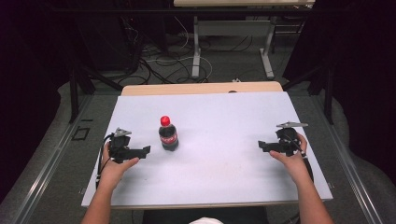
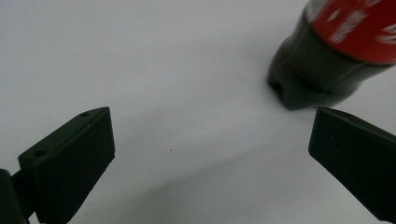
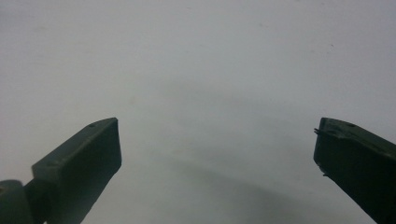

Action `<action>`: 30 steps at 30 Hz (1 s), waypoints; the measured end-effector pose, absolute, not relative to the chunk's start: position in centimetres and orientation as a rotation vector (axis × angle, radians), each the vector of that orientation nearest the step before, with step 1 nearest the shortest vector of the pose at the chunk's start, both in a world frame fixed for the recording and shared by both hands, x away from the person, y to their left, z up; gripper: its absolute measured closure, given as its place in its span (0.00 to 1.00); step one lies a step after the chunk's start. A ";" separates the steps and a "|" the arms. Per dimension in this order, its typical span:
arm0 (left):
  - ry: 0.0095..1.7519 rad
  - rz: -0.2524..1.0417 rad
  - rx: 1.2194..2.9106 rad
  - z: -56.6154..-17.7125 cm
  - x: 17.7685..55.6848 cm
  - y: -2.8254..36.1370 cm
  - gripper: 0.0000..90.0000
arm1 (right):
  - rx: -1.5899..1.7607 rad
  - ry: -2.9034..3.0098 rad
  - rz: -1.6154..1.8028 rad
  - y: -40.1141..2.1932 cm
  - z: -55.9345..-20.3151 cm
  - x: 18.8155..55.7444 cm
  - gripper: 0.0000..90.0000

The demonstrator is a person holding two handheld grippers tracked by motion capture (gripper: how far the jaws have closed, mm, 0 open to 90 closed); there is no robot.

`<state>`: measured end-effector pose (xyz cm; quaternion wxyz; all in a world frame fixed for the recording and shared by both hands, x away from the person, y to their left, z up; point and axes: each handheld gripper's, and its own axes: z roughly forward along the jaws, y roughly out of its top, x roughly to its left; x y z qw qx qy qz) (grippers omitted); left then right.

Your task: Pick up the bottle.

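We hold both grippers wide apart over the bench (image 1: 210, 182), a cola bottle (image 1: 168, 135) upright just ahead of the left gripper (image 1: 145, 150), the right gripper (image 1: 262, 146) well apart from it.

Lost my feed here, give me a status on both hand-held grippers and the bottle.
Left hand-held gripper open, beside cola bottle, not touching. Right hand-held gripper open, far off over bare white table. Bottle upright, capped. Nothing in the way.
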<state>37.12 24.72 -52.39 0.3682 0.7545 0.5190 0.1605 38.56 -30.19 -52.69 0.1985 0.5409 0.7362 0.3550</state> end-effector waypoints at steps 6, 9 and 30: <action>1.244 0.427 1.925 -50.6 35.7 23.9 0.02 | 1.419 2.071 1.001 -29.1 -50.9 37.0 0.02; 1.178 0.446 1.927 -49.6 35.4 23.2 0.04 | 1.387 2.076 1.008 -28.5 -50.1 36.3 0.03; 1.016 0.427 1.977 -49.7 38.4 17.9 0.16 | 1.324 2.102 1.021 -26.7 -49.7 35.6 0.05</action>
